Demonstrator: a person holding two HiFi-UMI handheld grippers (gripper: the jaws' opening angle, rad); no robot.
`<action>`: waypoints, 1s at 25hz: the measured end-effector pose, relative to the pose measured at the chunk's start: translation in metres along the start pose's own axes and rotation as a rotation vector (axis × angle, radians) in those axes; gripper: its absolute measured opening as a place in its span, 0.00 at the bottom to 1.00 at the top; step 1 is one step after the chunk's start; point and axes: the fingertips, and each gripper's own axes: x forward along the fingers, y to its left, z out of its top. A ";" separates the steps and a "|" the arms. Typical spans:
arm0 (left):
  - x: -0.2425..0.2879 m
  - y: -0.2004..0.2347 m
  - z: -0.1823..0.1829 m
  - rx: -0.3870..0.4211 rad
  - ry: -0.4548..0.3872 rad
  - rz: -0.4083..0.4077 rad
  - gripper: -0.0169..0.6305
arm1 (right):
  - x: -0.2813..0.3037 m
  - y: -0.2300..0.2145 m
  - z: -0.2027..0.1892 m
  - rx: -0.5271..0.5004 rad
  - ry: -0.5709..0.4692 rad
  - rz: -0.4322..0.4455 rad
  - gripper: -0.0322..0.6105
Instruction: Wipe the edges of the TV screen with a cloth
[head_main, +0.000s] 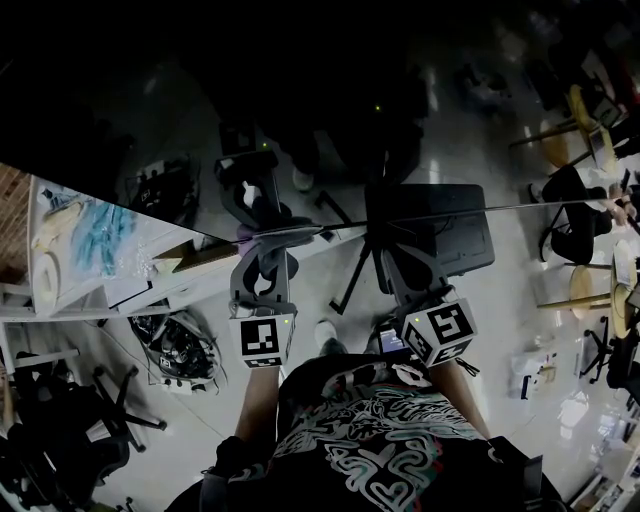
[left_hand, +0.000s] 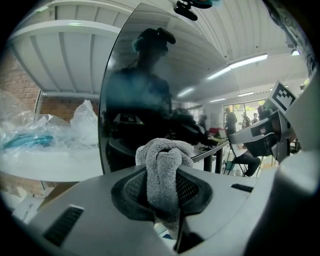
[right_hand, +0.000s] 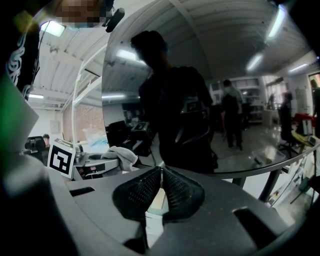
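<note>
Grey terry cloth (left_hand: 164, 165), bunched into a soft, looped knot, sits clamped between the mesh-textured pads of the left gripper (left_hand: 162, 192), whose jaws are closed on it. The wad is held up against the lower left part of the glossy black TV screen (left_hand: 145, 90). Whether the fabric actually touches the panel cannot be told.

The right gripper (right_hand: 161, 175) hangs beside it, jaws pinched together at the tips and holding nothing. It is near the screen's lower edge but does not steady it.

The panel is mirror-smooth and reflects the ceiling lights and the person. To its left, crinkled clear plastic bags (left_hand: 35, 130) lie on a white desk (left_hand: 55, 167).

The risks appear twofold. Because the cloth is knotted rather than spread, only a small tuft leads, so the hard grey plastic of the gripper body could graze the finish on a tilted stroke. Drag along the edge may also tug the plush fabric loose from the pads.
</note>
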 end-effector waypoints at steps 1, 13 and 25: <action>0.000 0.000 0.000 -0.001 0.000 -0.001 0.14 | 0.001 0.001 0.000 0.001 0.001 0.000 0.11; 0.006 -0.010 0.000 0.016 0.012 -0.026 0.14 | 0.003 -0.002 -0.001 0.004 0.004 0.001 0.11; 0.013 -0.017 -0.001 0.018 0.034 -0.047 0.14 | 0.003 -0.007 -0.002 0.002 0.012 -0.009 0.11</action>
